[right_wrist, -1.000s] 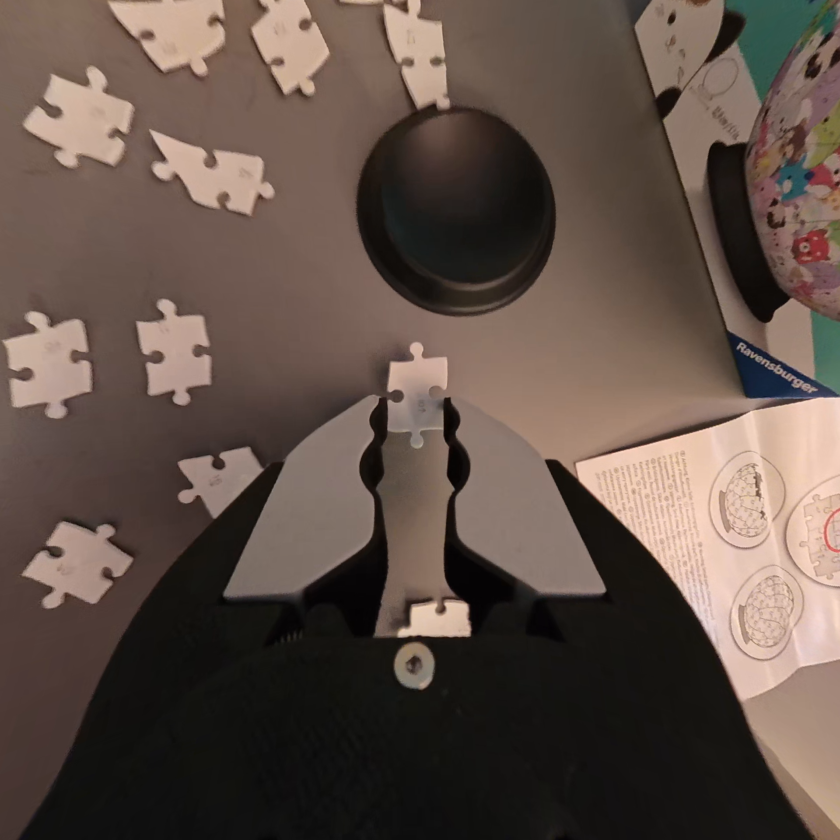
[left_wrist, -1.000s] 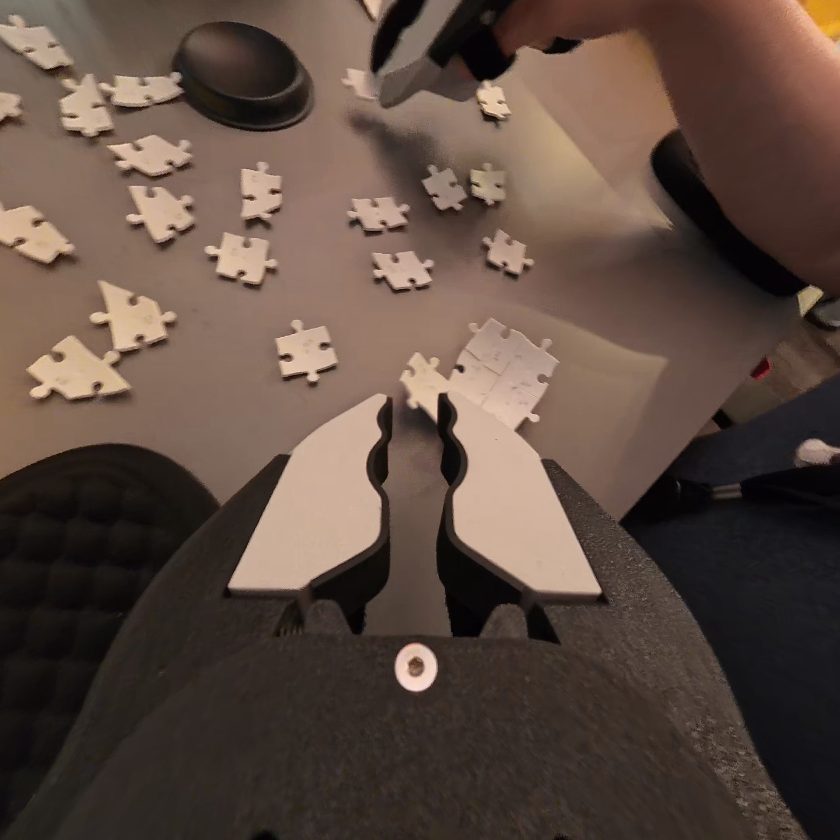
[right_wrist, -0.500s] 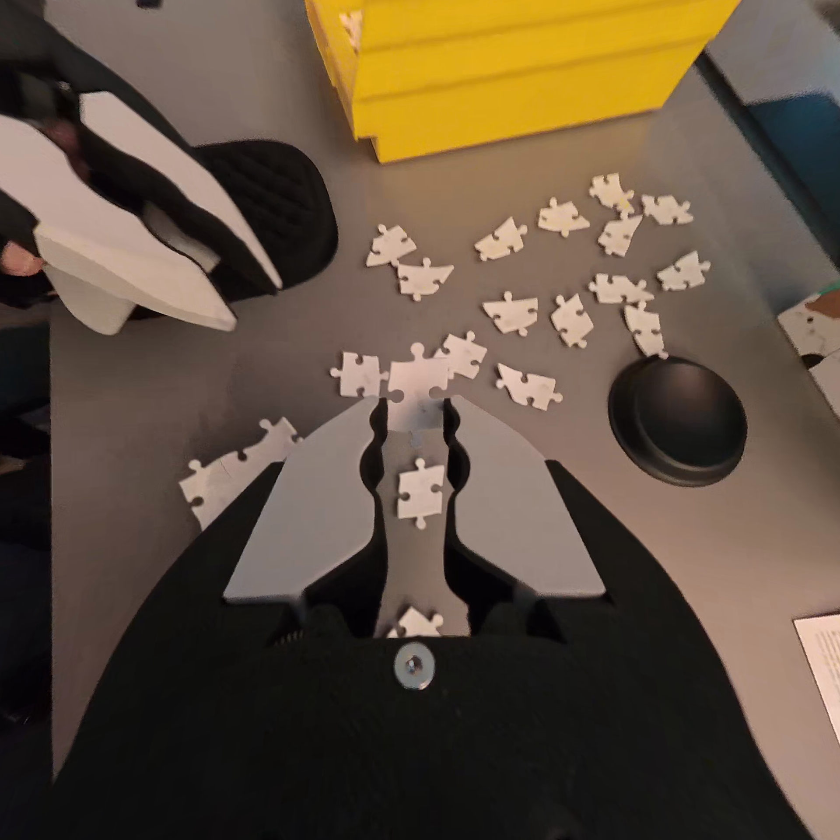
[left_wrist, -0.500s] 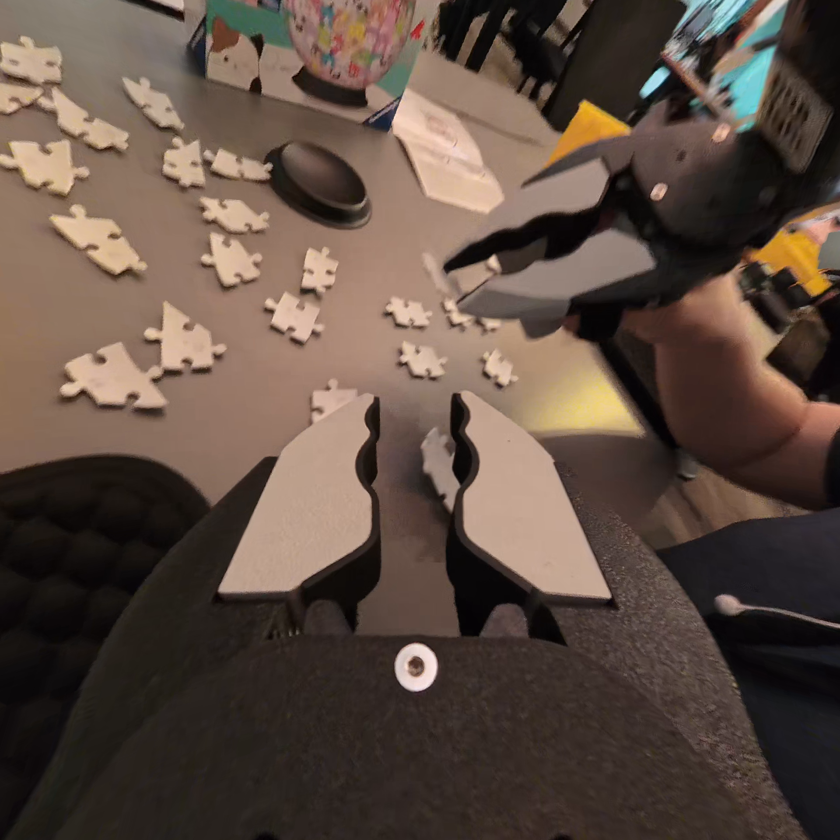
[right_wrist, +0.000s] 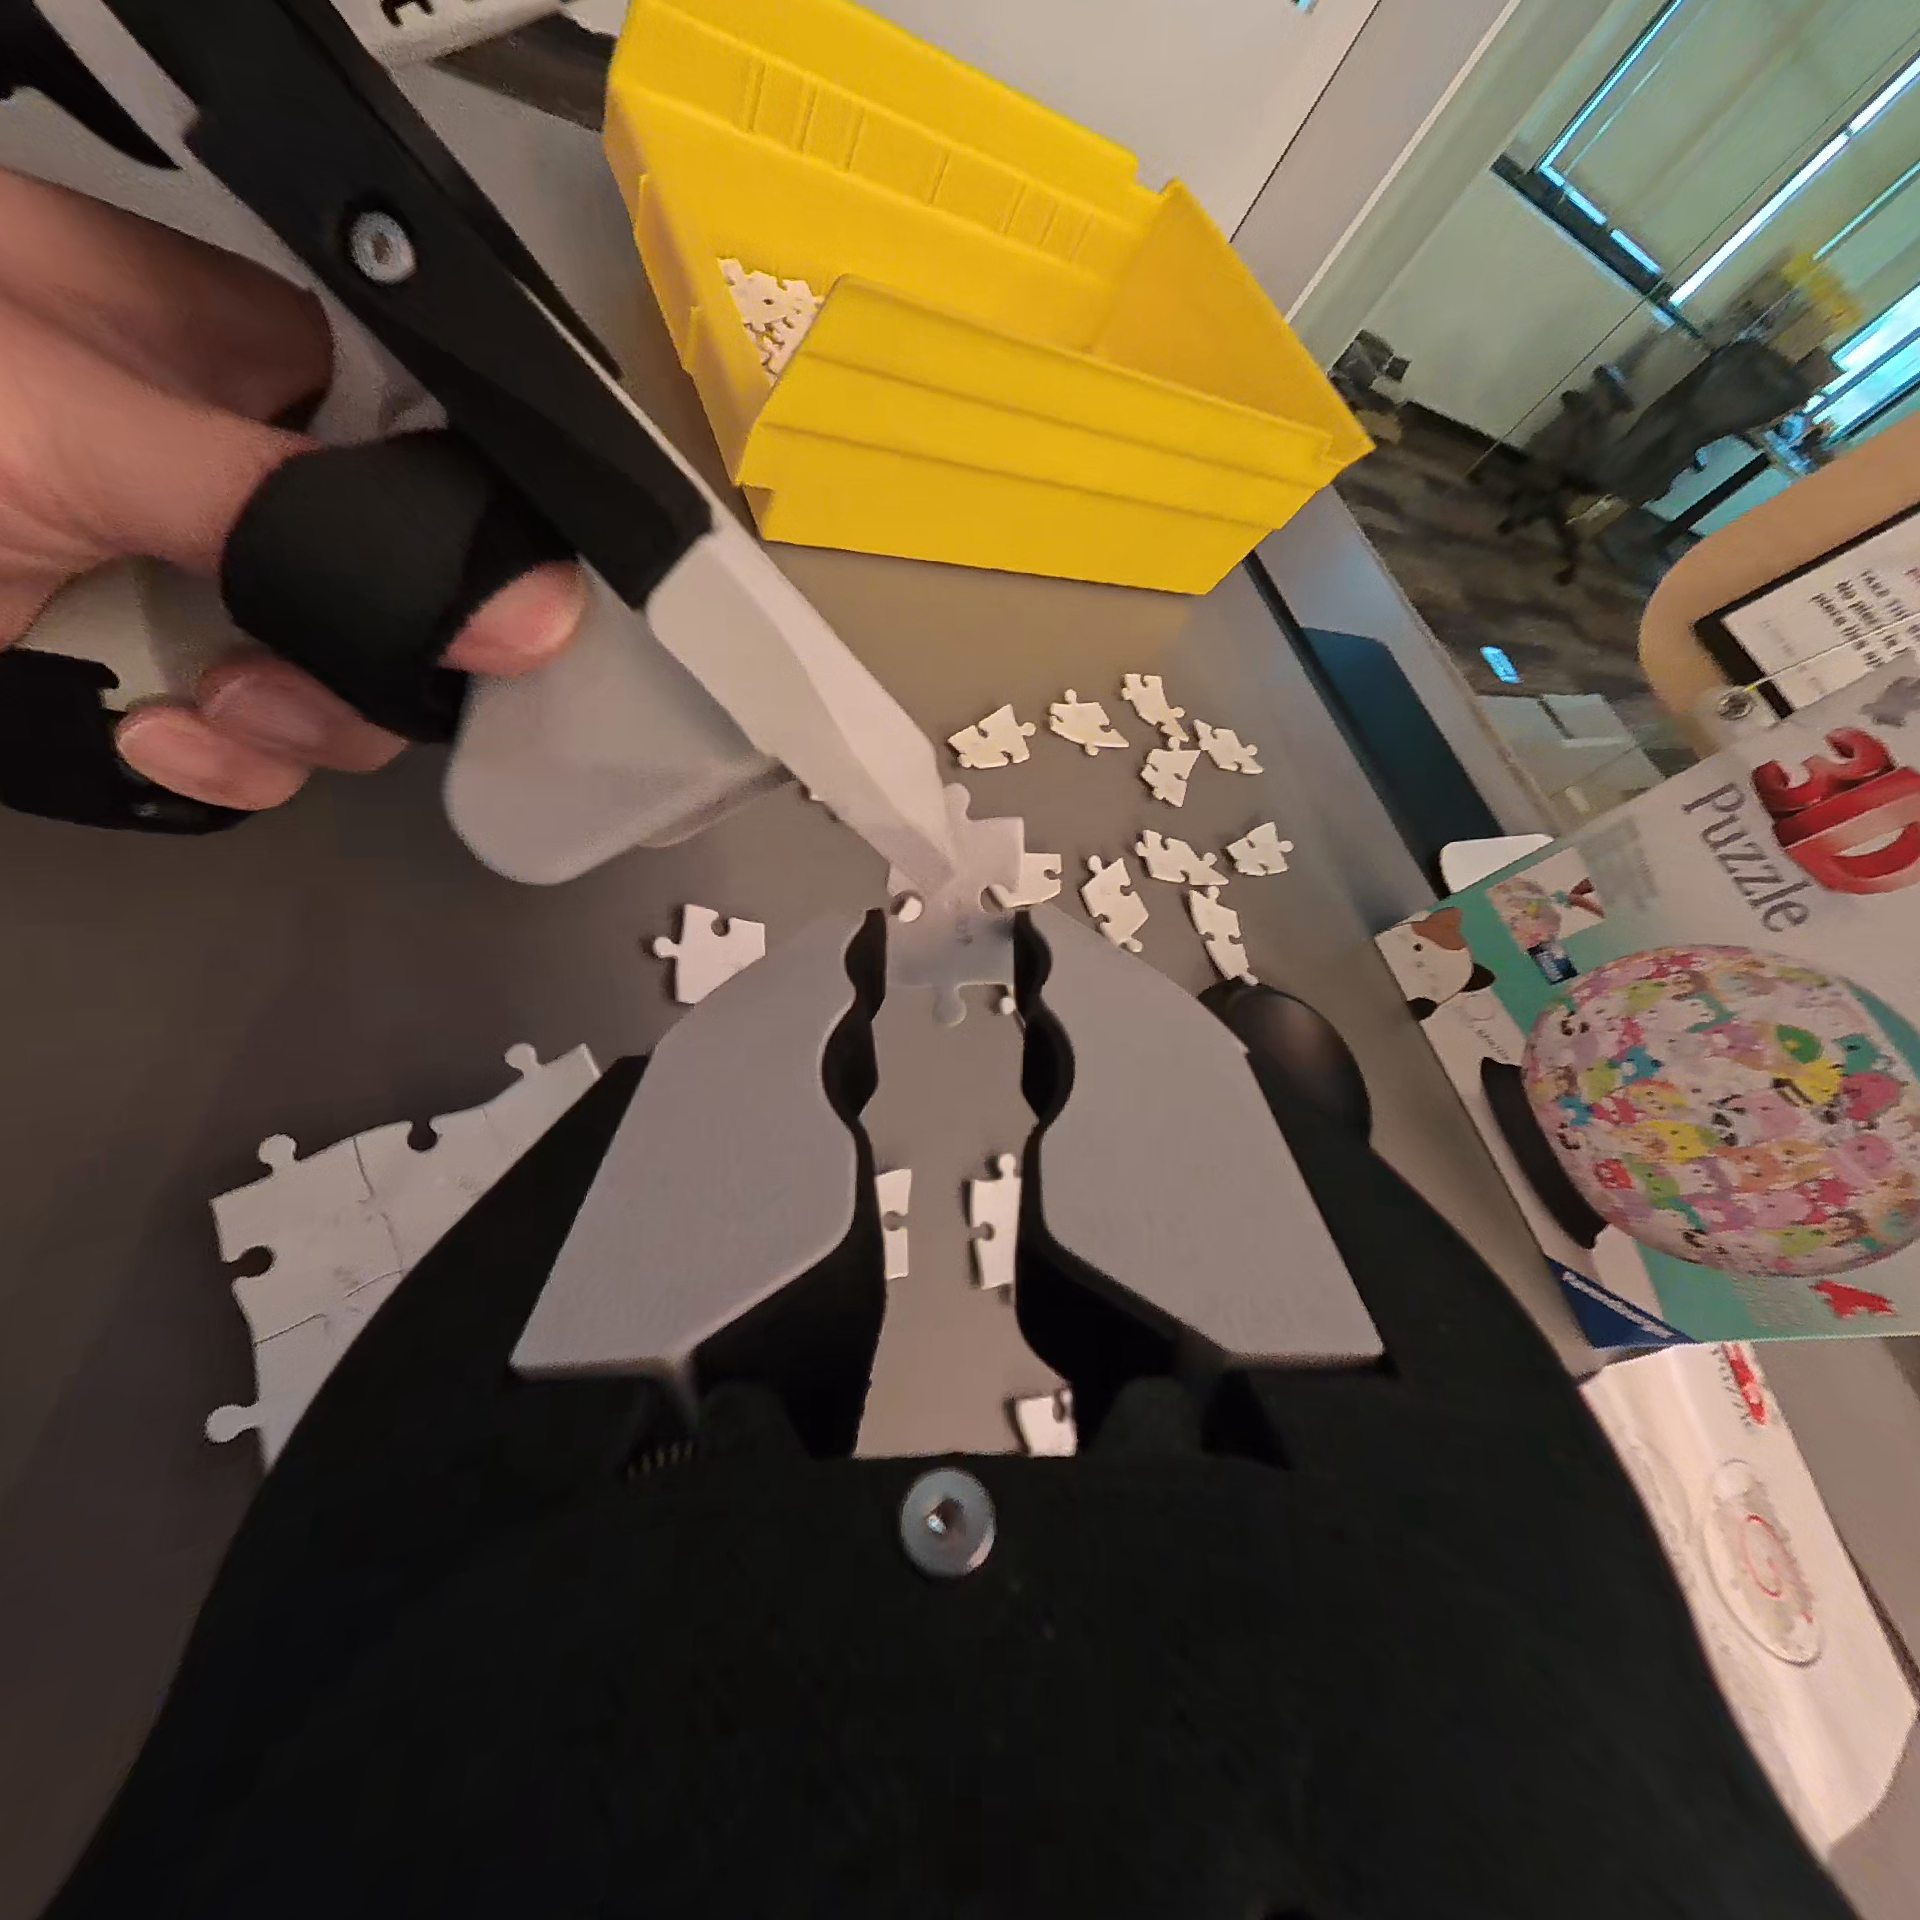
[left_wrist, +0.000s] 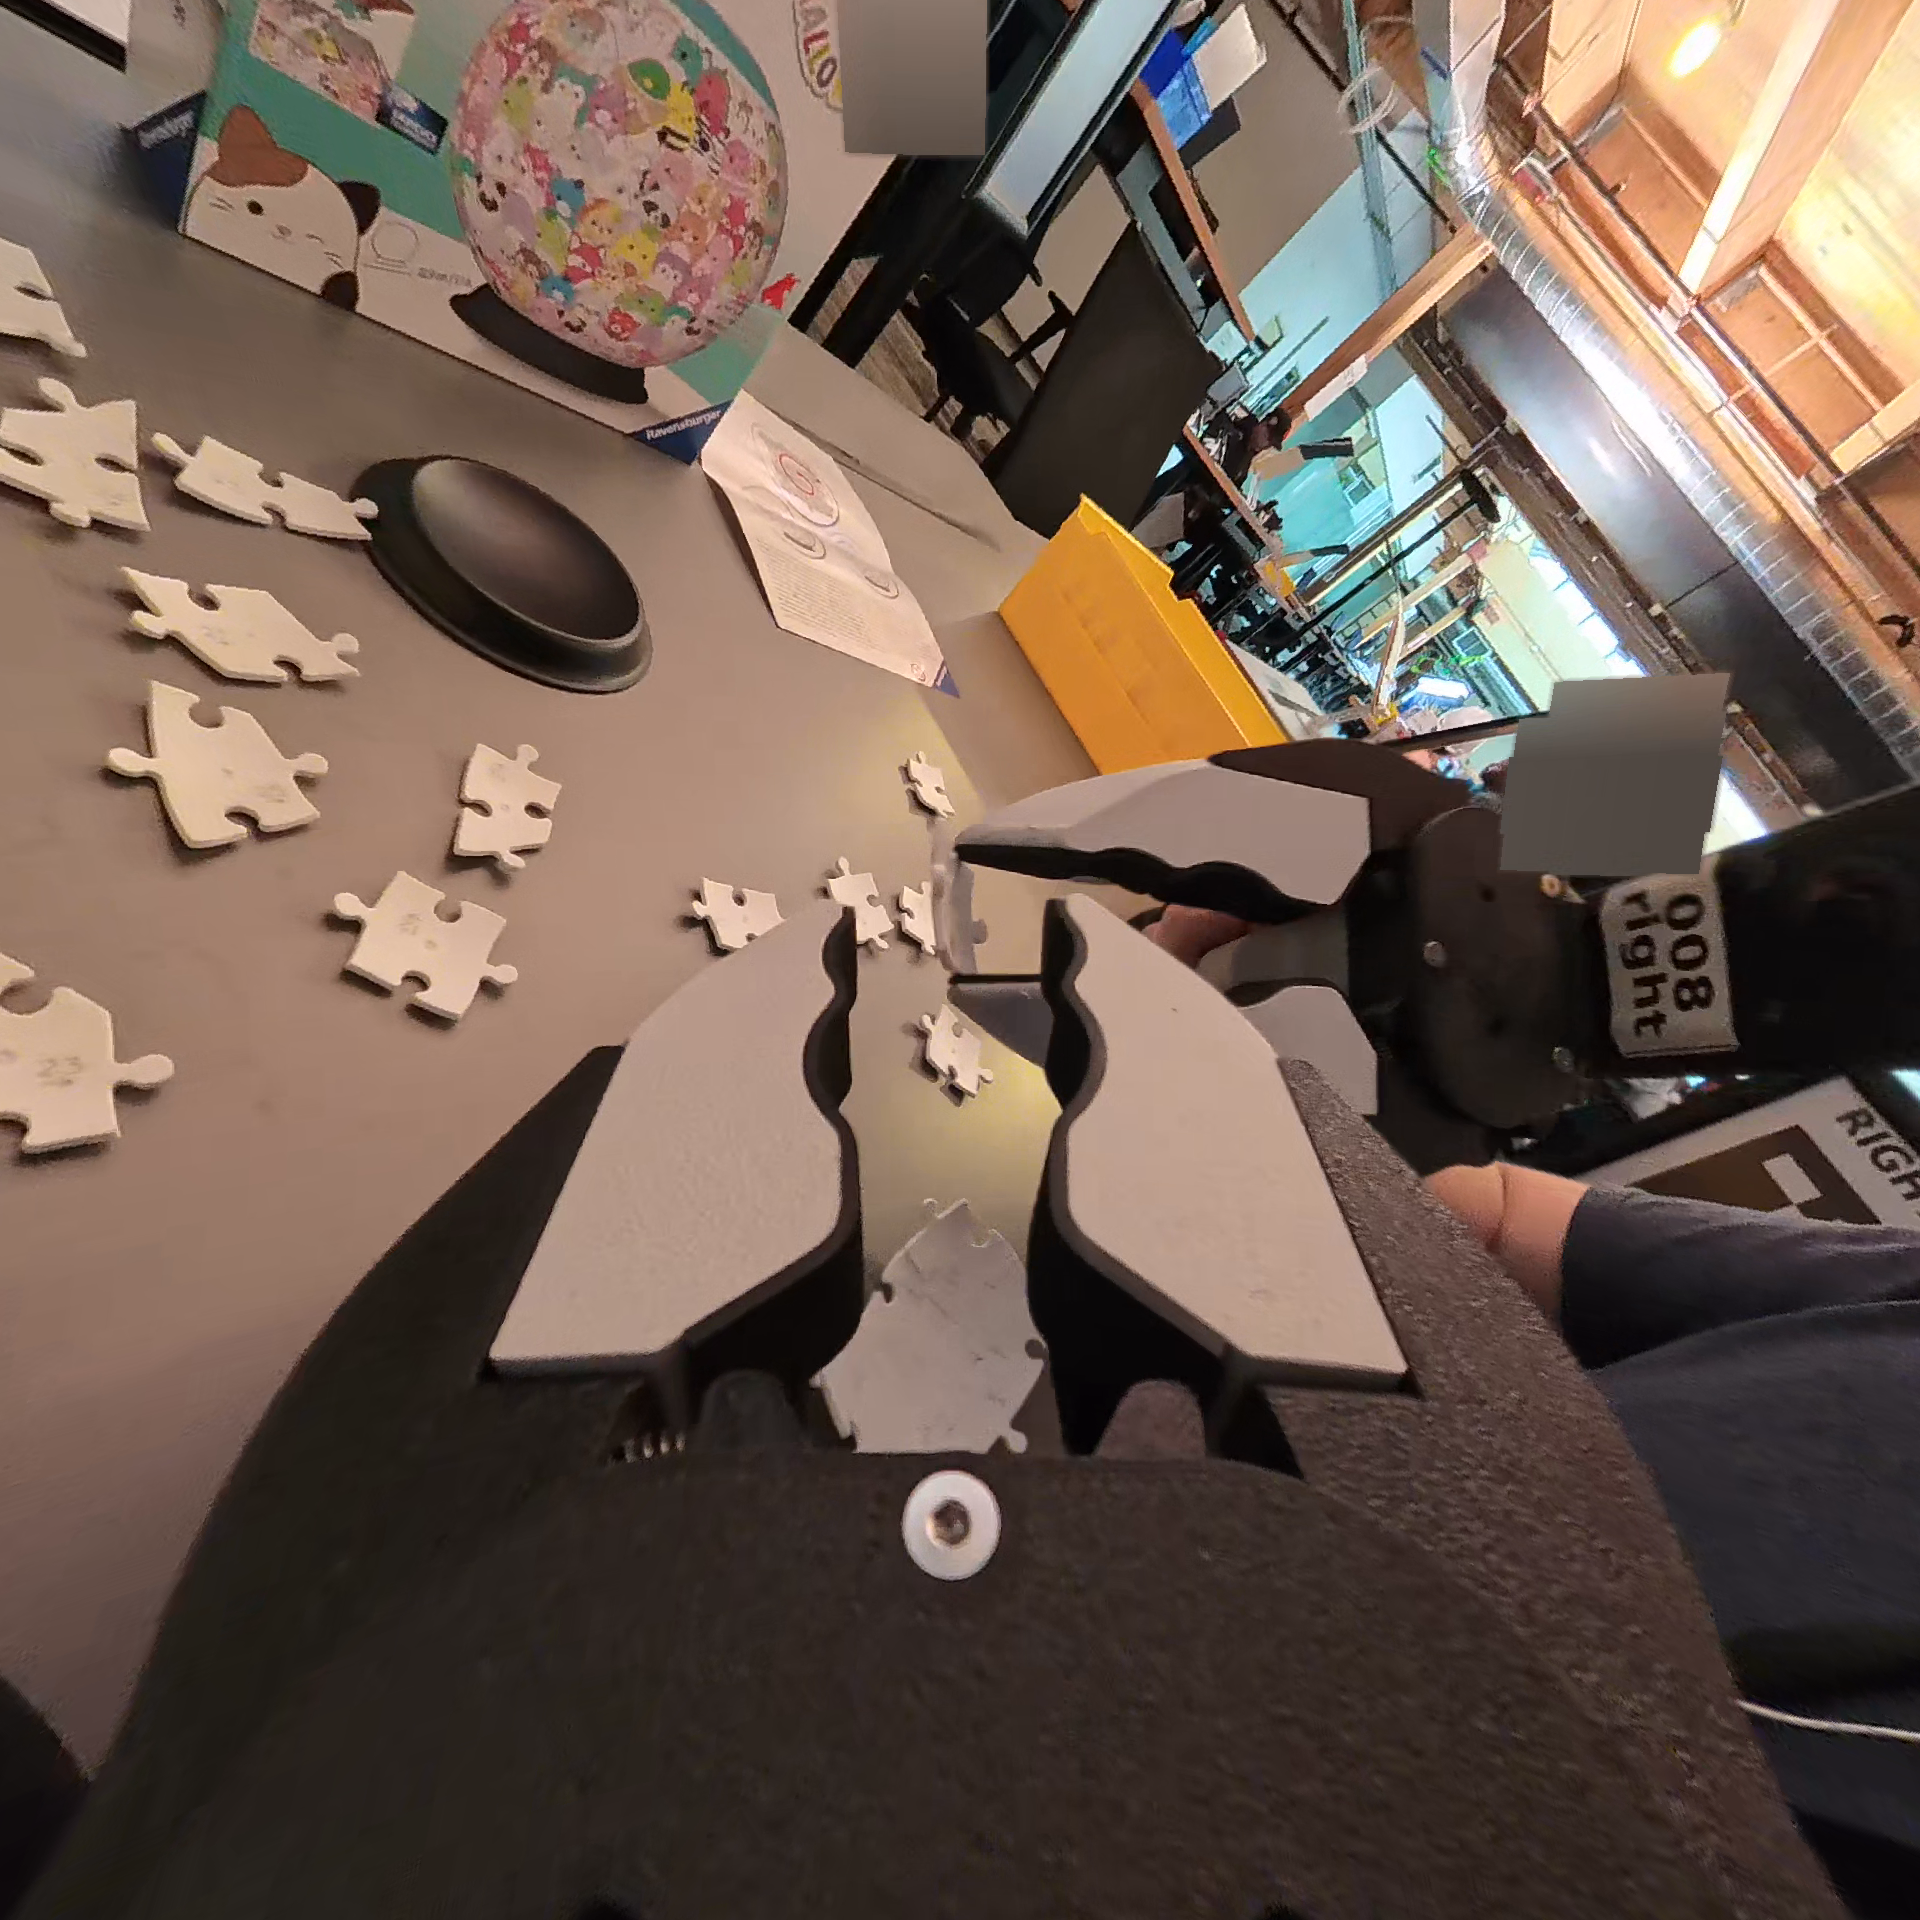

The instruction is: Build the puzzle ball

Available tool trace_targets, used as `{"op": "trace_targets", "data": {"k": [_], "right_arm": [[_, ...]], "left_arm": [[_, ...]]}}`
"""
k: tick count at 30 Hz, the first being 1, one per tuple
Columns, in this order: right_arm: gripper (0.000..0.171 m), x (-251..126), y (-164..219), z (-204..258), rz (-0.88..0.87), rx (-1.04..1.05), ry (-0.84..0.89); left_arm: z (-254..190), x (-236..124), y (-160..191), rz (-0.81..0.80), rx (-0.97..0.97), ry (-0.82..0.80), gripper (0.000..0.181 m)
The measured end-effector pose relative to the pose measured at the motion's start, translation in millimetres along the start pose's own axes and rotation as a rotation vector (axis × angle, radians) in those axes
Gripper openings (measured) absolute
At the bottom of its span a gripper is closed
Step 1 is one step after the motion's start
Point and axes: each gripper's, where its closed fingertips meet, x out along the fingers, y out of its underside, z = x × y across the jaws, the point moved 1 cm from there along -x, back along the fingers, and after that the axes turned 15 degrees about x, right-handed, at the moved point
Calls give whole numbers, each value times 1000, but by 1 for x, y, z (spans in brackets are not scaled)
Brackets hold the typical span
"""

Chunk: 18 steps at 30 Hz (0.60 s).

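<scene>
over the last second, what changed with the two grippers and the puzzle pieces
The right gripper carried its single white puzzle piece up from beside the black dome stand to meet the left gripper. The left lifted off the joined white patch. The right's grip and the loose pieces stayed unchanged.

Workshop-style lab or open office

Far right: exposed silver duct (left_wrist: 1558, 270) under wooden ceiling beams (left_wrist: 1766, 156), cluttered workbenches (left_wrist: 1299, 499); a yellow parts bin (right_wrist: 997, 416) sits on the grey table (left_wrist: 727, 748).

Grey table (left_wrist: 790, 727), wooden ceiling beams (left_wrist: 1766, 135), windows (right_wrist: 1704, 177).
</scene>
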Motion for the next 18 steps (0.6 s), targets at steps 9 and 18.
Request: {"op": "trace_targets", "data": {"k": [9, 18], "right_arm": [[41, -5, 3, 4, 20, 65, -124], [16, -27, -8, 2, 243, 333, -744]], "left_arm": [[-4, -6, -3, -8, 45, 79, 2], [-33, -2, 15, 347, 277, 239, 2]]}}
